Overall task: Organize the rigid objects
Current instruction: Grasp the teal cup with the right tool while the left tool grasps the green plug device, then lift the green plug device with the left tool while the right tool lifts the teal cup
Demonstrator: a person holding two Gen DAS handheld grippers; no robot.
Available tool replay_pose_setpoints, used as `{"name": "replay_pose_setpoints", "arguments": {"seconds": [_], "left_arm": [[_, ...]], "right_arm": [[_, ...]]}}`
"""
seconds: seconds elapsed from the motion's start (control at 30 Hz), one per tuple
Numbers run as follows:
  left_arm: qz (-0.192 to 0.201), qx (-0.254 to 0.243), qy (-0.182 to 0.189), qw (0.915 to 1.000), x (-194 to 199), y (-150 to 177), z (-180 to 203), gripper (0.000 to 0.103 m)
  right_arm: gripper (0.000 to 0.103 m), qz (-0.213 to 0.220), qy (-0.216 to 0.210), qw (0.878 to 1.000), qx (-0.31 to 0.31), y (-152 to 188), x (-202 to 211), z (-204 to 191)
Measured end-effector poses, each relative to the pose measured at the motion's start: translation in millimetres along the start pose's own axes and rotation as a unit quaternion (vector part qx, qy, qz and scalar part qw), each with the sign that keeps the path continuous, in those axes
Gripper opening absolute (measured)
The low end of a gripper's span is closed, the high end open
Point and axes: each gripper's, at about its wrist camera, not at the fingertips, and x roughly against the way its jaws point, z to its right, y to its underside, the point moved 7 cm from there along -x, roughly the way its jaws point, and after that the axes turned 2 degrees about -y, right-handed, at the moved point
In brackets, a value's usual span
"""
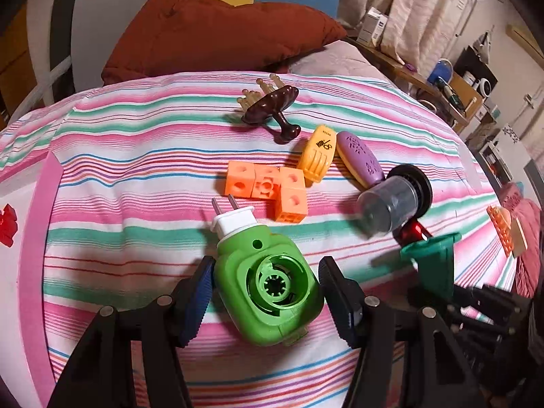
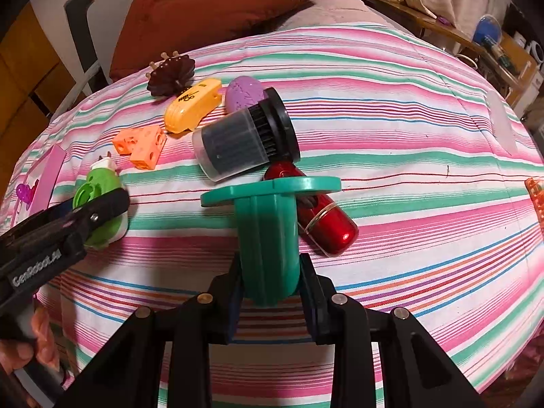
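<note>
A green plug-in device (image 1: 268, 285) with a white two-pin plug lies on the striped bedspread (image 1: 136, 176). My left gripper (image 1: 267, 267) straddles it, one blue pad close on each side, with thin gaps still showing. From the right wrist view, one of its black fingers (image 2: 102, 209) covers the green device (image 2: 98, 183). My right gripper (image 2: 270, 289) is shut on a teal flanged plastic piece (image 2: 265, 238), held just above the bed. That teal piece (image 1: 431, 265) also shows at the right of the left wrist view.
Beyond lie joined orange cubes (image 1: 268, 187), a yellow case (image 1: 316, 156), a purple oval (image 1: 360, 159), a black-capped clear cylinder (image 1: 394, 200), a red tube (image 2: 326, 217) and a brown comb (image 1: 272, 105). A rust pillow (image 1: 210, 34) lies behind, a cluttered shelf (image 1: 452, 85) to the right.
</note>
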Motion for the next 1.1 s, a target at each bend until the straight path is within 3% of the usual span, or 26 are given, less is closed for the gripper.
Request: {"name": "replay_pose_setpoints", "arguments": {"seconds": [0.47,0.93,1.1], "left_arm": [[0.015,-0.006,0.004,0.9999,24.6,26.0,-16.7,0.063],[0.024,-0.01,0.01,0.9996,44.9,51.3,-33.2,0.063],[0.025,-0.01,0.011,0.9996,49.1,56.6,-37.4,0.063]], "right_arm": [[0.031,0.008,-0.007,1.0,0.021,-0.4,4.3,-9.6],[0.03,0.052,-0.031,0.997,0.053,-2.0,29.0,-29.6],[0.03,0.092,-0.037,0.993,0.071,-8.3,42.0,-38.0]]}}
